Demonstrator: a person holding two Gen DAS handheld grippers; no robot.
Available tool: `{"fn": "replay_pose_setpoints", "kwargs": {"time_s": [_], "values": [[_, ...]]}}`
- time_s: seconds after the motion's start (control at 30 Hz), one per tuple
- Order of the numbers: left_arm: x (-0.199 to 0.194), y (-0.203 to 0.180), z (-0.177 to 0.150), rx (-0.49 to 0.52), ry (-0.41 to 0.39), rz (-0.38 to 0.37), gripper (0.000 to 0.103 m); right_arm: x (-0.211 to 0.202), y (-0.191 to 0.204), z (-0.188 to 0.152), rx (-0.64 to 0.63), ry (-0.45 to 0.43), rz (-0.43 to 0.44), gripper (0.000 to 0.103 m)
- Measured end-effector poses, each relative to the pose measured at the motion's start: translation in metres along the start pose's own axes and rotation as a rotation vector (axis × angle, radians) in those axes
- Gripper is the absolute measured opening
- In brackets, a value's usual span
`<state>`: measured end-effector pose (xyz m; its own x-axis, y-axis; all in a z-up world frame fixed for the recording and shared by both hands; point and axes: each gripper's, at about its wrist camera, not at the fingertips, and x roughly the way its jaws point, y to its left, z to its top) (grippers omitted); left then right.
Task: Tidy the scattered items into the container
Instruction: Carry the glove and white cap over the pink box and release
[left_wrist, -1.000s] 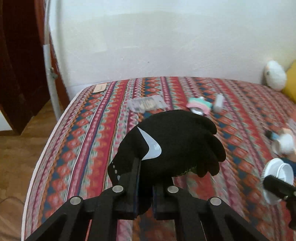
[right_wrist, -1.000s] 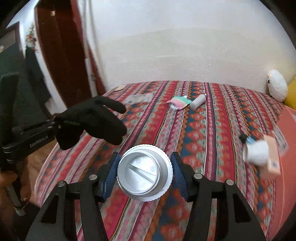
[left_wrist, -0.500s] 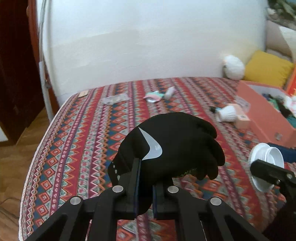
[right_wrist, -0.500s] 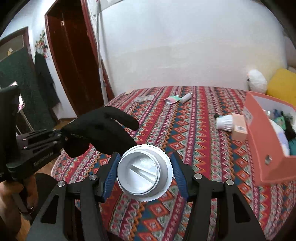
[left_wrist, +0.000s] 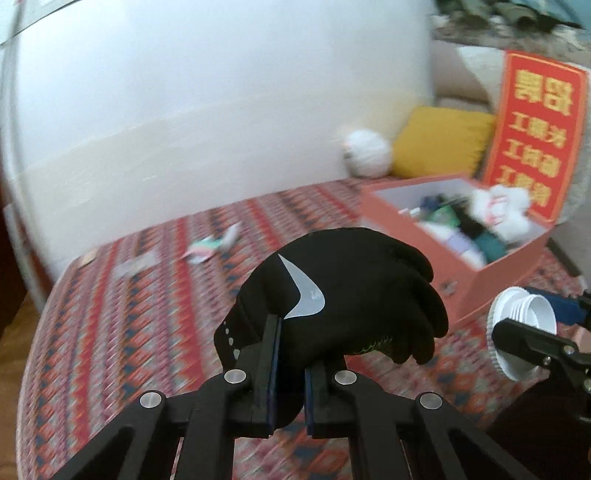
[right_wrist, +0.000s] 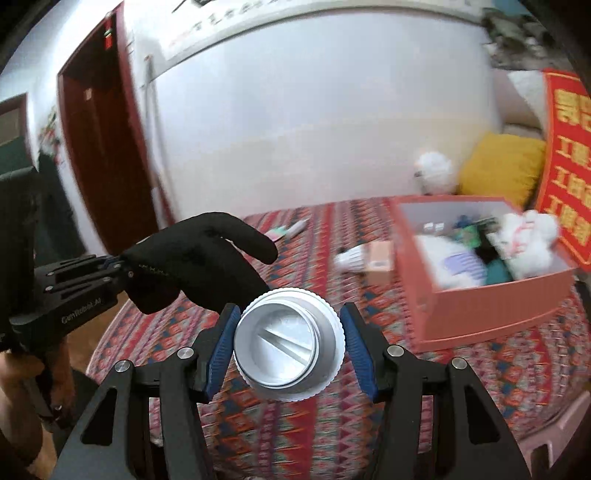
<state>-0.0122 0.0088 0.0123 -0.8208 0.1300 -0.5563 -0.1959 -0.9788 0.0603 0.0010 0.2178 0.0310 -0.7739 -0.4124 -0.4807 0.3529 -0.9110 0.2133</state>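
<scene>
A black glove is pinched at its cuff between the pressed-together fingers of the left gripper, filling the centre of the left wrist view; a white swoosh mark on it is seen only there. In the right wrist view the same glove is seen from the side at centre left, with one finger pointing toward the frame's middle, and part of a hand is seen at the lower left edge.

A white ribbed cap is clamped between the blue pads of the right gripper at the lower centre; its hollow inside with a diagonal ridge is shown only in this view. In the left wrist view the cap appears edge-on at the right edge.

One salmon-pink box is seen at the right, open-topped and already holding a white plush toy and other blurred items. Three or four scattered items can be counted on the bed: a white-and-peach object just beside the box, and small pale items near the far edge.

The surface is a bed with a red patterned cover. A white wall, one yellow cushion, one round white plush, a red banner and a dark red door are visible.
</scene>
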Motion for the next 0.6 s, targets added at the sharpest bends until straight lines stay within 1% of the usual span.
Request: {"fn": "replay_pose_setpoints", "kwargs": {"time_s": [0.13,0.17,0.27,0.33,0.43,0.5,0.57,0.6], "values": [[0.022,-0.048,0.050,0.056,-0.033,-0.092,0.005,-0.021,-0.049,0.021,0.035,-0.056,-0.094,0.059],[0.027,-0.058,0.060,0.068,-0.041,-0.104,0.005,-0.025,-0.063,0.028,0.040,-0.071,-0.121,0.059],[0.053,-0.097,0.102,0.106,-0.058,-0.153,0.005,-0.039,-0.101,0.055,0.046,-0.117,-0.196,0.059],[0.073,-0.117,0.127,0.117,-0.059,-0.190,0.005,-0.037,-0.129,0.074,0.049,-0.142,-0.237,0.059],[0.103,-0.142,0.156,0.123,-0.054,-0.238,0.007,-0.020,-0.173,0.100,0.067,-0.152,-0.274,0.059],[0.131,-0.162,0.172,0.136,-0.042,-0.256,0.008,-0.004,-0.203,0.115,0.079,-0.153,-0.292,0.059],[0.166,-0.178,0.180,0.146,-0.014,-0.269,0.013,0.023,-0.236,0.126,0.093,-0.129,-0.289,0.059],[0.184,-0.186,0.183,0.151,0.001,-0.275,0.019,0.036,-0.250,0.128,0.102,-0.108,-0.285,0.060]]}}
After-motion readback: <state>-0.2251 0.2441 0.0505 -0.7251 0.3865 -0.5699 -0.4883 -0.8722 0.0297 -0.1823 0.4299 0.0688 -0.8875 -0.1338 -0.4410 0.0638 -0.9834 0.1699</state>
